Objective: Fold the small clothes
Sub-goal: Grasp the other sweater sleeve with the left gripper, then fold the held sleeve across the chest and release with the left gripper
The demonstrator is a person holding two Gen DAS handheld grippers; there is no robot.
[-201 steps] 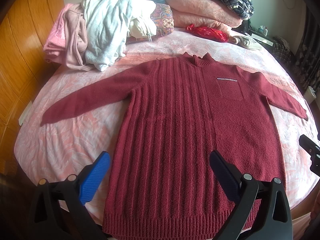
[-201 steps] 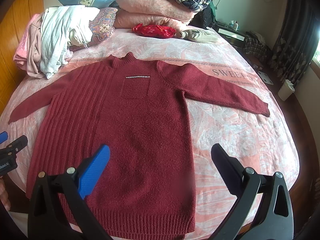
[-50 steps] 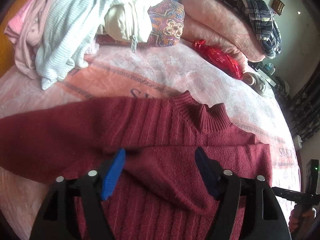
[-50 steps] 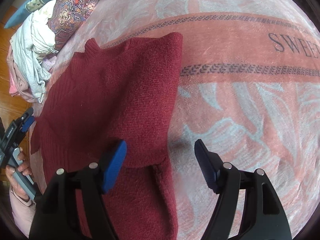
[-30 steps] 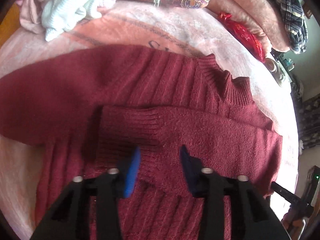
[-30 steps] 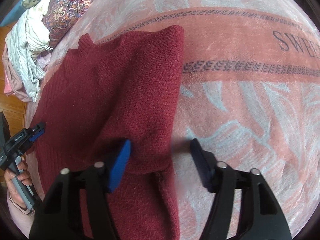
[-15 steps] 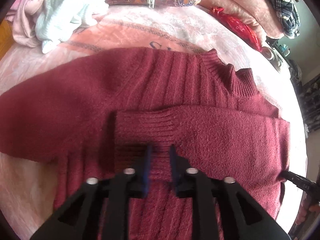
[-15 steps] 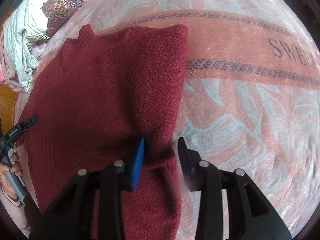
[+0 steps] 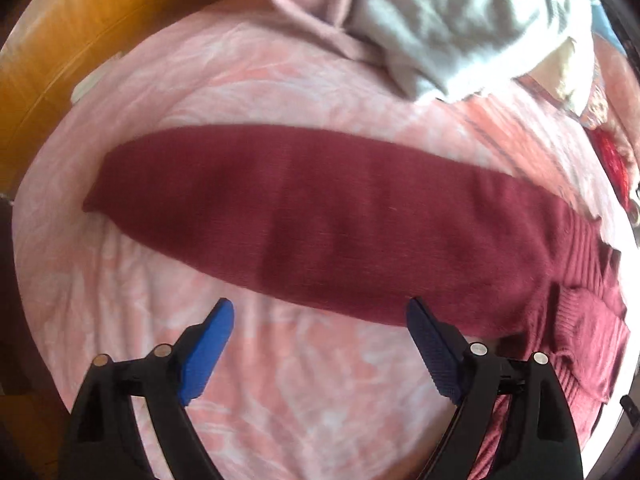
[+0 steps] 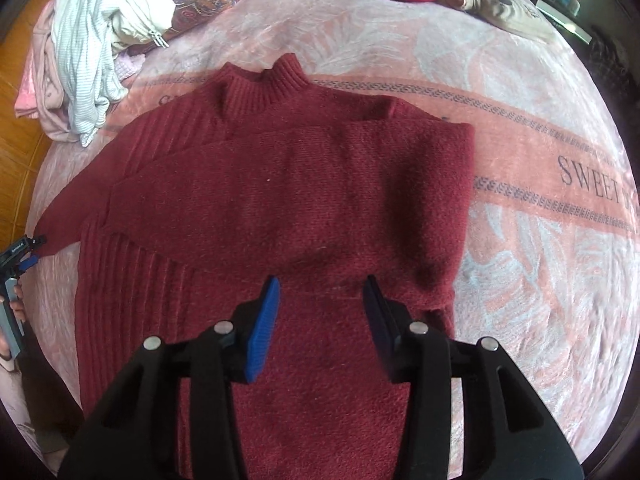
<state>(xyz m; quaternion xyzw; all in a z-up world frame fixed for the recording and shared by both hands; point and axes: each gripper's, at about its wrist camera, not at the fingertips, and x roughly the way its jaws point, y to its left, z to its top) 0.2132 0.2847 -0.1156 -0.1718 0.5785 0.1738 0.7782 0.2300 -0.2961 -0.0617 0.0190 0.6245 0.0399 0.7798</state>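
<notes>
Pink patterned bed point(image 10: 520, 80) with red sweater point(image 10: 300, 200), pile of clothes point(image 10: 88, 40) by wooden wall point(image 9: 80, 20), left gripper point(image 9: 320, 320) fingers wide apart, right gripper point(image 10: 320, 300) fingers apart, both just opening, empty

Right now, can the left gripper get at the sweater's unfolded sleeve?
Probably yes. The left gripper is open with nothing between its pads, just short of the unfolded sleeve, which lies flat on the pink blanket with nothing on it.
</notes>
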